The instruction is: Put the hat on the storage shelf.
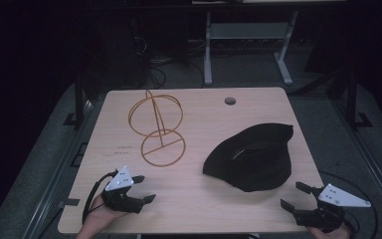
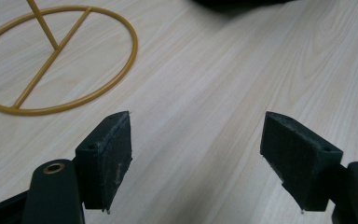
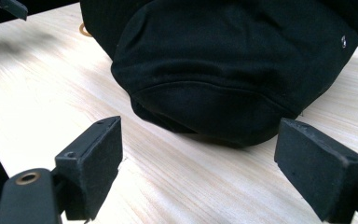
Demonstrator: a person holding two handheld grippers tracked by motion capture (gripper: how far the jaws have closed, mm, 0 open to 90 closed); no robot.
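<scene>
Both grippers, the left gripper (image 1: 140, 188) and right gripper (image 1: 292, 195), gape empty, so a shallow pinch may slip off the limp black cap (image 1: 251, 157) and shove it into the wire stand (image 1: 157, 128)

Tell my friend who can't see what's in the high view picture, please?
A black cap lies on the right of a light wooden table, and a gold wire stand made of rings stands on the left. Near the front edge, a person holds the left gripper and the right gripper, both open with nothing between the jaws.
</scene>
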